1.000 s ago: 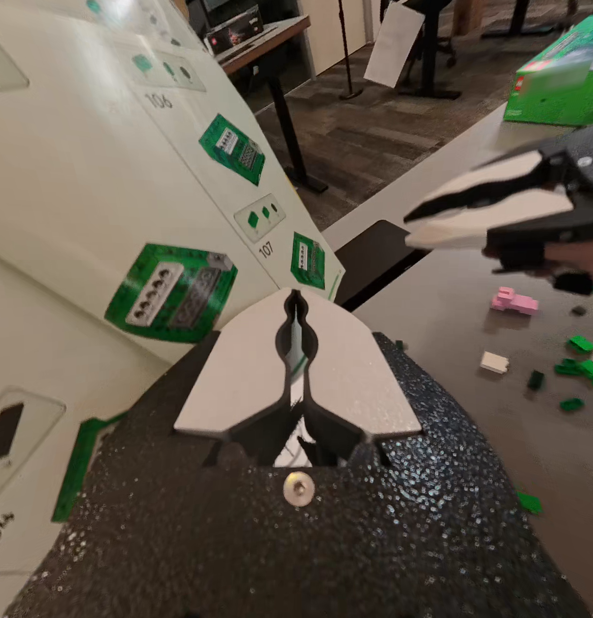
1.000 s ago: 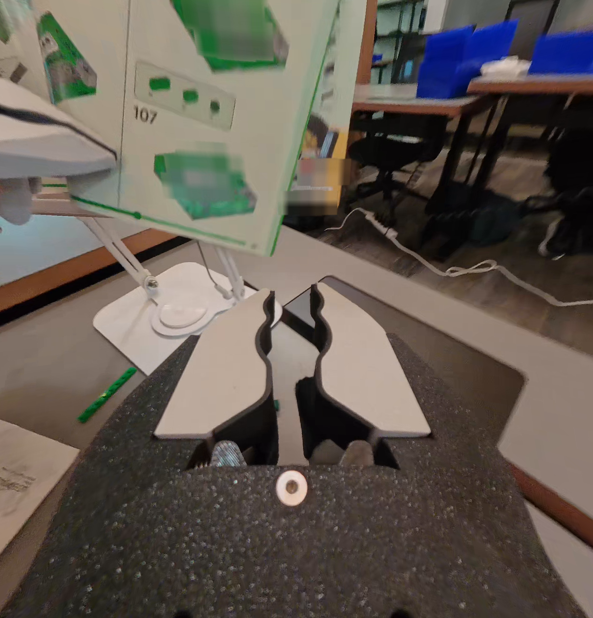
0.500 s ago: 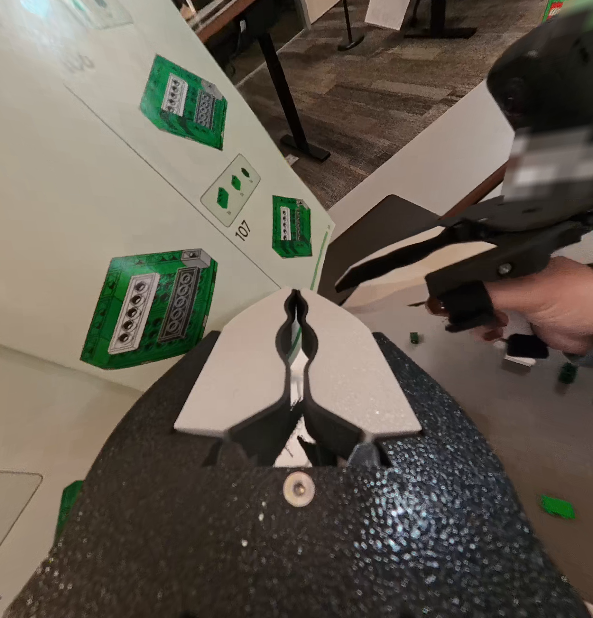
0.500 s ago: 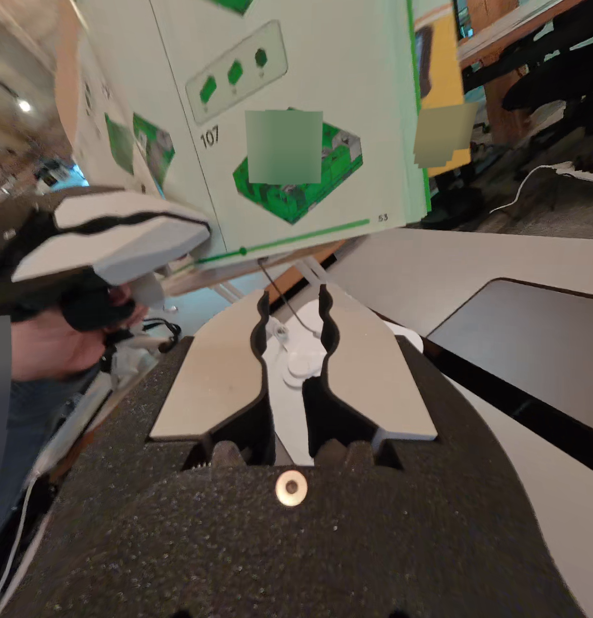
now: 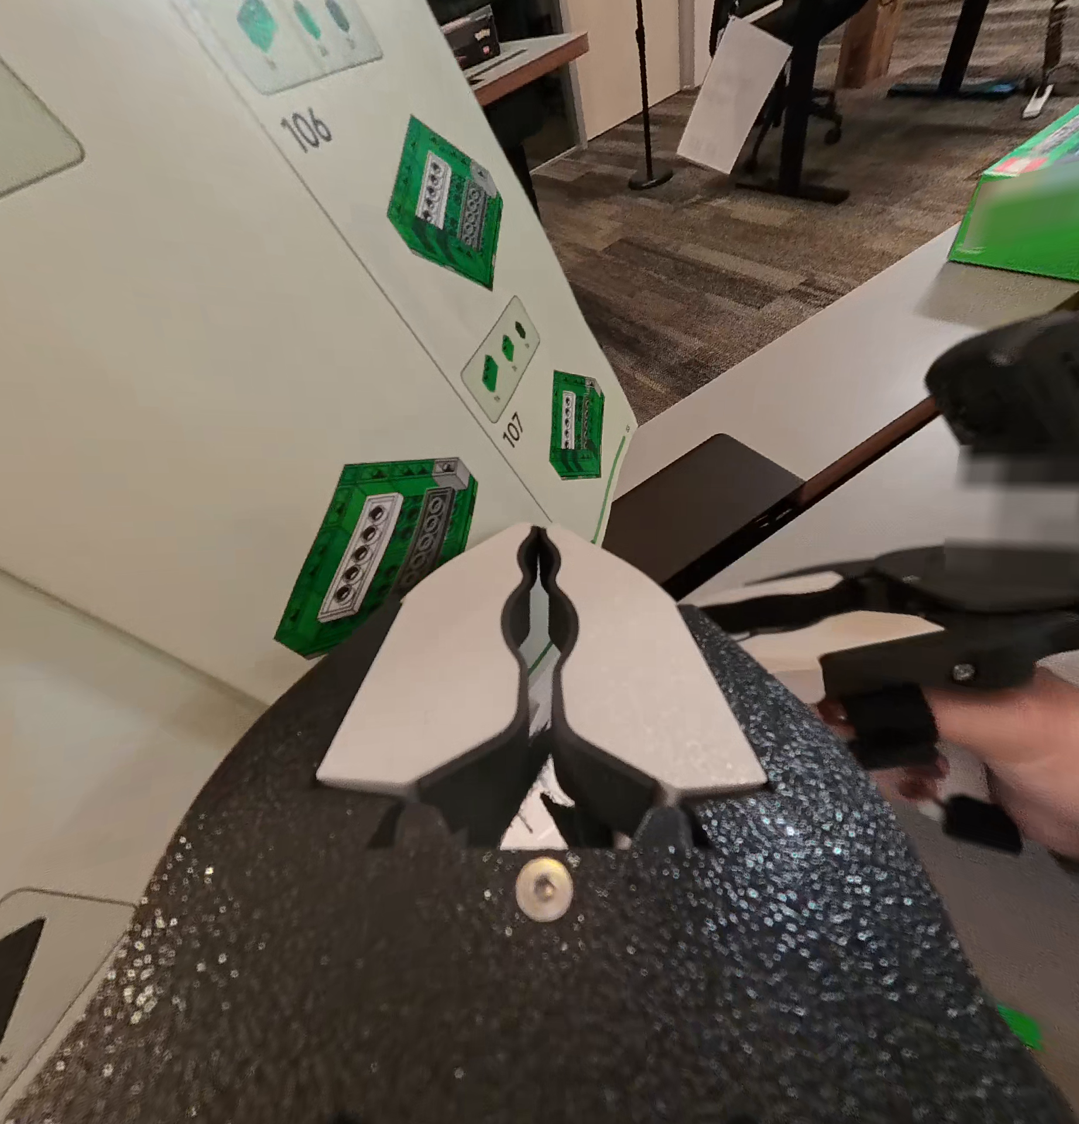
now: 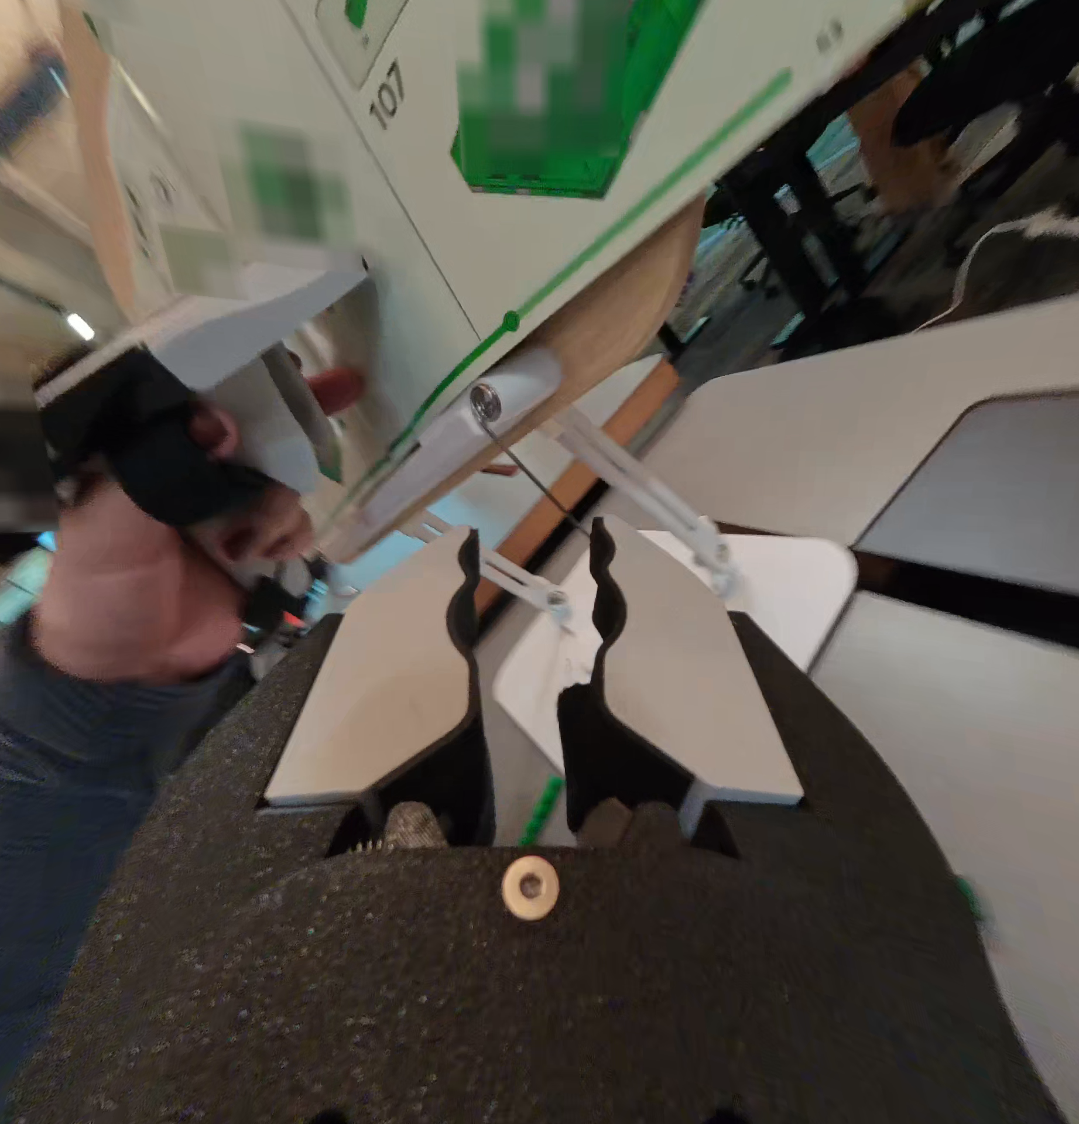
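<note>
While L claw point(image 5: 540, 538) pinches booklet page point(image 5: 220, 365) edge, only R view shows stand point(image 6: 768, 584); R claw point(image 6: 534, 535) apart, empty.

The left gripper point(image 5: 540, 538) sits at the lower edge of an instruction booklet page point(image 5: 232, 340), its jaws closed on that edge, with the page rising up and to the left of it. In the right wrist view the booklet point(image 6: 524, 201) stands on a stand point(image 6: 780, 584) whose base rests on the counter point(image 6: 926, 718), the stand's thin struts running down from the booklet's underside to the base. The right gripper point(image 6: 534, 538) is in front of and below the booklet, its jaws apart with the struts beyond them. To the right of the left gripper, the right gripper point(image 5: 768, 608) points leftward toward the page's lower corner. A box point(image 5: 1041, 219) lies far right on the counter point(image 5: 829, 340), behind it.
</note>
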Motion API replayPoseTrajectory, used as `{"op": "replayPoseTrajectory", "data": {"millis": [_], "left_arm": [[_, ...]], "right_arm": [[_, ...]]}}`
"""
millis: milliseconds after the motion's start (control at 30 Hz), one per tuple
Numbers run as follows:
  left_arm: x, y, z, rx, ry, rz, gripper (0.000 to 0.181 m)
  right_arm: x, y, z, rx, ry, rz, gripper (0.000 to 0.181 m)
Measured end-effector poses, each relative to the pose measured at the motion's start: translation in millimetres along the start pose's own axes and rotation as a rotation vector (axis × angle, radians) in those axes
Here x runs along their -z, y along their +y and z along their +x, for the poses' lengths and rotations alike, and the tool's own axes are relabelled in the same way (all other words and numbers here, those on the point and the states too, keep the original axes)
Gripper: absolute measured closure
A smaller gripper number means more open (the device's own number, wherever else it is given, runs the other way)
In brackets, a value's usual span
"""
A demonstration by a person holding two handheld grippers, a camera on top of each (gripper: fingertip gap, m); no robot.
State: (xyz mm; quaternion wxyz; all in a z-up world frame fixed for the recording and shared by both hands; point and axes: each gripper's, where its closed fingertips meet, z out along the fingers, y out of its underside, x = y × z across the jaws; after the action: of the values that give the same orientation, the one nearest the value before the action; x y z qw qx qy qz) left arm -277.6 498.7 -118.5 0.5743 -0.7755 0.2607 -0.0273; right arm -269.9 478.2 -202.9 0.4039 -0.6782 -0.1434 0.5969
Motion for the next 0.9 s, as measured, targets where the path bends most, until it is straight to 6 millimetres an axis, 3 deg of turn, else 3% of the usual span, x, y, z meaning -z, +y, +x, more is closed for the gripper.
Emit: {"op": "replayPoseTrajectory", "data": {"millis": [267,433,733,900], "left_arm": [[-3,1,4,-0.01,0.004,-0.019,0.181],[-6,1,5,-0.017,-0.002,-0.028,0.181],[-5,1,6,-0.013,-0.003,-0.035,0.181],[-5,1,4,0.014,0.0,-0.039,0.181]], "right_arm": [[-3,-3,3,-0.688,-0.125,0.238,0.139],[-10,6,-6,-0.912,-0.207,0.265,0.143],[-19,-5,19,-1.028,-0.182,0.443,0.153],[-12,-17,26,-0.966,-0.204,0.515,0.169]]}}
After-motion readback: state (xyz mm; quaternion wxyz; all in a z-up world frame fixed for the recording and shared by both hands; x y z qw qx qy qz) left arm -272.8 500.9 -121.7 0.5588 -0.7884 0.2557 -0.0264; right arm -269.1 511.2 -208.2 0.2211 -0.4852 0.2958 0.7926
